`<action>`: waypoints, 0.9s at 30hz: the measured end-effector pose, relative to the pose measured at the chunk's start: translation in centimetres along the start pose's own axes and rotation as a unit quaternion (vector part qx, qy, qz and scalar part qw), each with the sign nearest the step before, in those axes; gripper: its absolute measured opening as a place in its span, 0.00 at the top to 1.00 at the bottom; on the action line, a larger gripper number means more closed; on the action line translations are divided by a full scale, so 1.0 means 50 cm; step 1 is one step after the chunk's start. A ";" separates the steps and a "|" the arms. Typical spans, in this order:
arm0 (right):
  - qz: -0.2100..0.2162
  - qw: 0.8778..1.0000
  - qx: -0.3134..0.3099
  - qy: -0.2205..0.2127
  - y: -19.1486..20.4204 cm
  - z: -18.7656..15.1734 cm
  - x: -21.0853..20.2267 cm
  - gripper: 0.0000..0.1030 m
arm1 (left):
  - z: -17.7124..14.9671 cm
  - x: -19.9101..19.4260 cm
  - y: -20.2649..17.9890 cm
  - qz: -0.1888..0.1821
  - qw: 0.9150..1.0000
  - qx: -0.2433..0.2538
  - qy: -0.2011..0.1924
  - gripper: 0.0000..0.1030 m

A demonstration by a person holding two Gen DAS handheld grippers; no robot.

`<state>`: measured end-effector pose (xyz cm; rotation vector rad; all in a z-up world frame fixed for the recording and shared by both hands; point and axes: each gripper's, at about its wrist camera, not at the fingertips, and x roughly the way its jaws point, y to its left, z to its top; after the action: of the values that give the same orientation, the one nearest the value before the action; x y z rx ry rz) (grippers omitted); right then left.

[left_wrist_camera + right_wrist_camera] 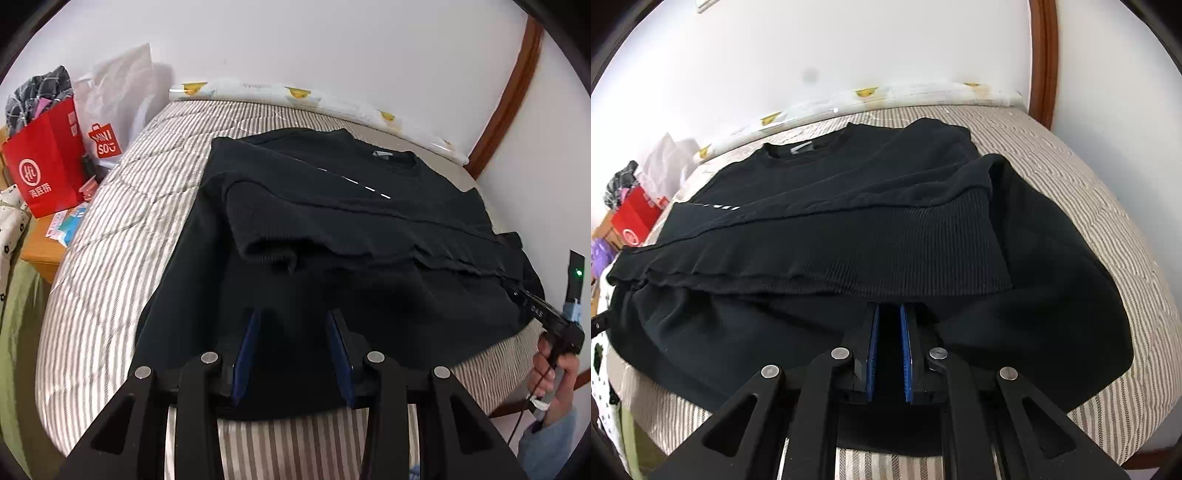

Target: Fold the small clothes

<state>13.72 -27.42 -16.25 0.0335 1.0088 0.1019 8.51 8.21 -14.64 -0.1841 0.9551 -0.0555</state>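
A black sweater [332, 221] is lying spread across the striped bed [110, 258], its collar toward the wall and both sleeves folded in over its body. The left tool [293, 321] is hovering over the near hem with its 2 blue pads spread apart. The right tool [889, 314] is poised over the hem too, its pads nearly together, a narrow gap showing, pinching nothing. A red bag [46, 162] is standing beside the bed.

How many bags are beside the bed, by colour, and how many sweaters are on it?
Red bags: 1, the red bag
White bags: 1, the white bag
Black sweaters: 1, the sweater on the bed
Total: 3
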 end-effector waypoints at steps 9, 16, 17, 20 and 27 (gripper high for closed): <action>-0.023 1.000 -0.002 0.005 0.007 0.034 0.024 0.91 | 0.041 0.061 -0.023 0.051 0.997 0.064 -0.016 0.63; -0.013 1.000 0.015 0.000 -0.009 0.122 0.048 0.91 | 0.115 0.093 -0.024 0.005 0.999 0.034 -0.024 0.63; -0.011 1.000 0.013 -0.001 -0.009 0.139 0.054 0.91 | 0.126 0.098 -0.022 -0.002 0.999 0.028 -0.025 0.63; -0.027 1.000 0.000 -0.011 0.000 0.191 0.076 0.91 | 0.163 0.117 -0.005 -0.003 1.000 0.010 -0.029 0.63; -0.051 0.998 -0.010 -0.025 -0.009 0.288 0.120 0.84 | 0.230 0.139 0.025 0.010 0.999 -0.004 -0.034 0.65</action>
<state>29.11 -26.98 -13.68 -0.0329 0.9577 0.0178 21.86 10.08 -14.01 -0.1830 0.8897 -0.0265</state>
